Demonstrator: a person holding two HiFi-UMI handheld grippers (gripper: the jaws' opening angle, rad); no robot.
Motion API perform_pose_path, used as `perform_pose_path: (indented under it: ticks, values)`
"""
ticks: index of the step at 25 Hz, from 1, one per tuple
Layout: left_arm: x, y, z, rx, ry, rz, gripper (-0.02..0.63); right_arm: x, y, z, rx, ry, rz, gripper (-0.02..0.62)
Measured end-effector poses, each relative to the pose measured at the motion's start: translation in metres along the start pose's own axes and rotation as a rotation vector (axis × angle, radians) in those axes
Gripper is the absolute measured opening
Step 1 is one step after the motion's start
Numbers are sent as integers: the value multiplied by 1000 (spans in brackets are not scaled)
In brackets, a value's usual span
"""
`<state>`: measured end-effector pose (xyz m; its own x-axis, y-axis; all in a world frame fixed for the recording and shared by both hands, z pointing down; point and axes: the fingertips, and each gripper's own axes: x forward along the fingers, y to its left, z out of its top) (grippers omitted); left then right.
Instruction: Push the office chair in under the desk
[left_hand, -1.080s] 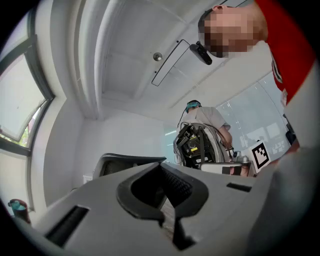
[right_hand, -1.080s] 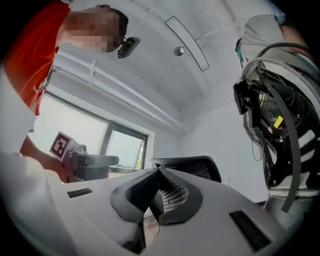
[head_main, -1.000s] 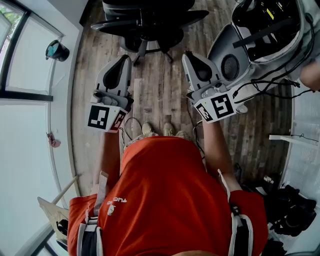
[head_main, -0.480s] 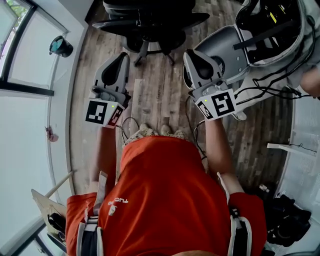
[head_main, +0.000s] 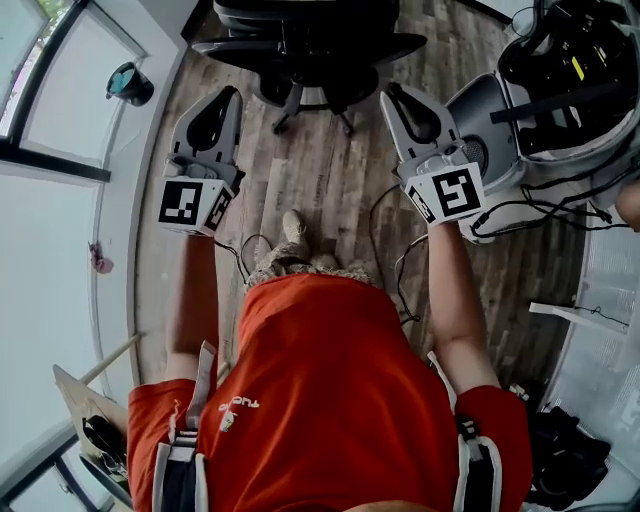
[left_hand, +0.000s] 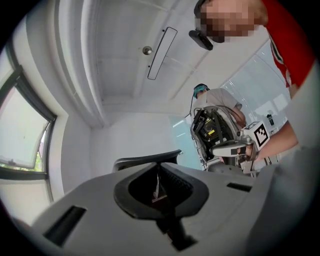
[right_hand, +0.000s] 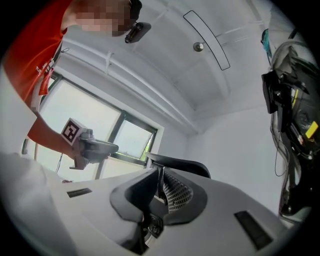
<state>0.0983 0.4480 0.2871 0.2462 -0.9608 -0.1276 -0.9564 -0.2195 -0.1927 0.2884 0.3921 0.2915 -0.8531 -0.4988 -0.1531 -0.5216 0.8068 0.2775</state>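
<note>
Left tool (head_main: 231, 93), right tool (head_main: 391, 92) nearer chair (head_main: 310, 42)

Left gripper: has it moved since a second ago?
Yes. The left gripper has gone forward, closer to the office chair, and sideways toward the teal cup by the window.

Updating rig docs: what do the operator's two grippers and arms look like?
The left gripper and right gripper are light grey tapered shells with dark recessed jaw pads. Behind each sits a white cube printed with black square markers. The person wears an orange short-sleeved shirt with pale shoulder straps; the forearms are bare.
</note>
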Motion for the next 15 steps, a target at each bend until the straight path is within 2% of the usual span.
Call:
perform_pose_path:
  ticks: [2, 4, 12, 15]
  values:
    - [6, 9, -3, 31, 15, 1, 12, 4, -9, -5, -23, 18, -2, 31]
    - [12, 17, -9, 61, 32, -2, 17, 9, -17, -12, -48, 43, 2, 58]
    - [41, 52, -51, 235, 207, -62, 156, 33, -50, -62, -165, 233, 74, 169]
    - [56, 67, -64, 347, 238, -106, 200, 44, -66, -84, -208, 315, 92, 215]
